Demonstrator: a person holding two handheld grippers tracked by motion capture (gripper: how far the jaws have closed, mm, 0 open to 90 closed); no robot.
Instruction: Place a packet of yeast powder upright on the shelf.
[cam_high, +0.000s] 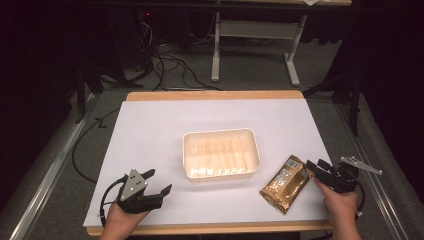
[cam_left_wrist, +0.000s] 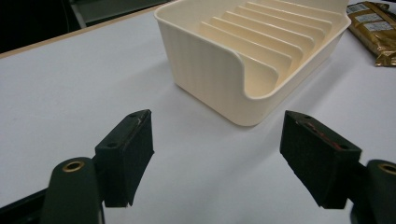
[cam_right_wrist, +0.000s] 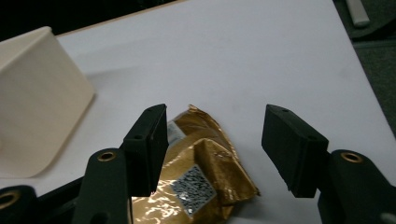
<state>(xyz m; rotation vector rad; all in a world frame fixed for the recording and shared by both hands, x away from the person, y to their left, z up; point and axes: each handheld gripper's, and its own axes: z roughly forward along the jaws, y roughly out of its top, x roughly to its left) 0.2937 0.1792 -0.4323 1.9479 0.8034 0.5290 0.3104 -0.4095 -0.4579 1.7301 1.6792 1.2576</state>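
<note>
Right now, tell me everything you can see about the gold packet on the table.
The gold packet is a crinkled, shiny foil pouch with white printed labels and a square code patch. It lies flat and slanted on the white table, right of the cream tray and apart from it. The right gripper has its jaws open around one end, pads not pressing.

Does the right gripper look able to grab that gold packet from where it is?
Probably yes. The right gripper has its jaws open astride the gold foil packet's end, nothing lies between them, and the cream tray stands off to the side.
</note>
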